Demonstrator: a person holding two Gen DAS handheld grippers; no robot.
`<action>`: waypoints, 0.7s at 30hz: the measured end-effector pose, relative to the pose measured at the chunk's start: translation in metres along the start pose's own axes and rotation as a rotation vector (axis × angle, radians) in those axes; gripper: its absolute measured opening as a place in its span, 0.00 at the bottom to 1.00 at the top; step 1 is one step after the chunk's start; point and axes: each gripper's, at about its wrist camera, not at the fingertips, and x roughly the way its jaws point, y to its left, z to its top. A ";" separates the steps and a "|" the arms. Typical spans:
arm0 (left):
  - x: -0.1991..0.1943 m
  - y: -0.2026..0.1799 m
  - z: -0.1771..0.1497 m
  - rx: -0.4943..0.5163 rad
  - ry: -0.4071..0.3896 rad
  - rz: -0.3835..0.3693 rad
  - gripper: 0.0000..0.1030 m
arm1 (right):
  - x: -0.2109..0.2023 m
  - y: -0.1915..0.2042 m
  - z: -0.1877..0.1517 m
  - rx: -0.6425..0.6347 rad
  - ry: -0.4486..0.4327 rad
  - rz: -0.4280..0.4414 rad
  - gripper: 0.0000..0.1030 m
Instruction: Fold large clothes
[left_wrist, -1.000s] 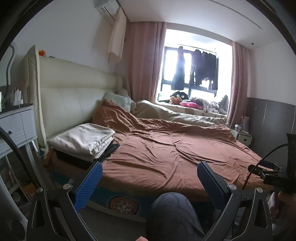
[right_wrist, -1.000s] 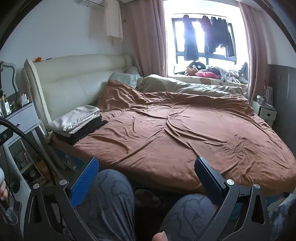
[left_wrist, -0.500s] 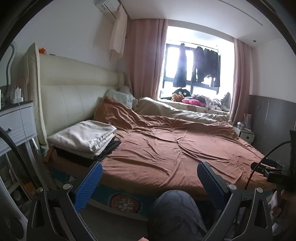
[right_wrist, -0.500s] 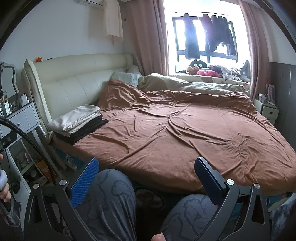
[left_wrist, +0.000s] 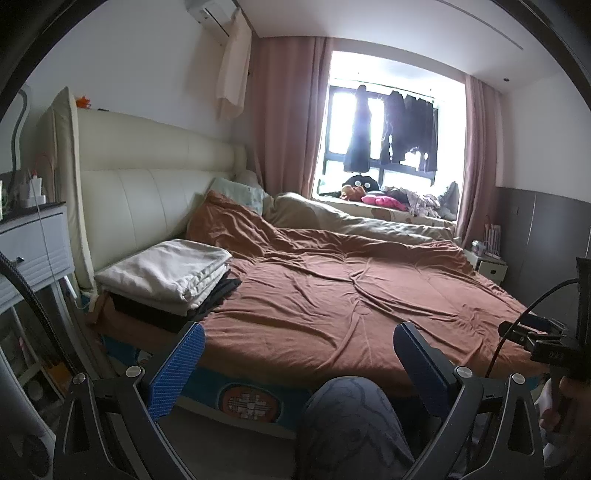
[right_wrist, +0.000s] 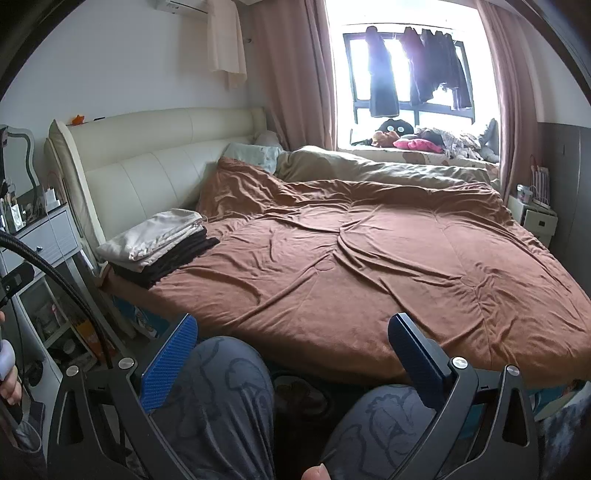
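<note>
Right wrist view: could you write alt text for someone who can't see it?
An open right gripper with blue pads points over a person's knees at a bed under a rumpled brown cover. A stack of folded cream and dark clothes sits at the bed's left corner, by the cream headboard. Dark garments hang in the bright window.

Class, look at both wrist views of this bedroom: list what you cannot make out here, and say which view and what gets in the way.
- Dark folded clothes, left wrist view: the cream folded cloth on top covers most of them.
- Hanging garments, right wrist view: window glare leaves only silhouettes.
- Things on the windowsill, left wrist view: too small to identify.
- Near edge of the bed, right wrist view: the person's knees and the open right claw block it.
</note>
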 end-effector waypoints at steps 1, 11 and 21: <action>-0.001 0.000 0.000 0.001 0.001 -0.001 1.00 | 0.000 0.001 0.000 0.001 0.000 0.001 1.00; -0.008 -0.004 -0.002 0.023 -0.005 -0.005 1.00 | -0.003 0.002 -0.002 0.007 -0.006 0.000 1.00; -0.010 -0.003 -0.004 0.033 0.001 -0.004 1.00 | -0.004 0.004 -0.004 0.008 -0.005 -0.001 1.00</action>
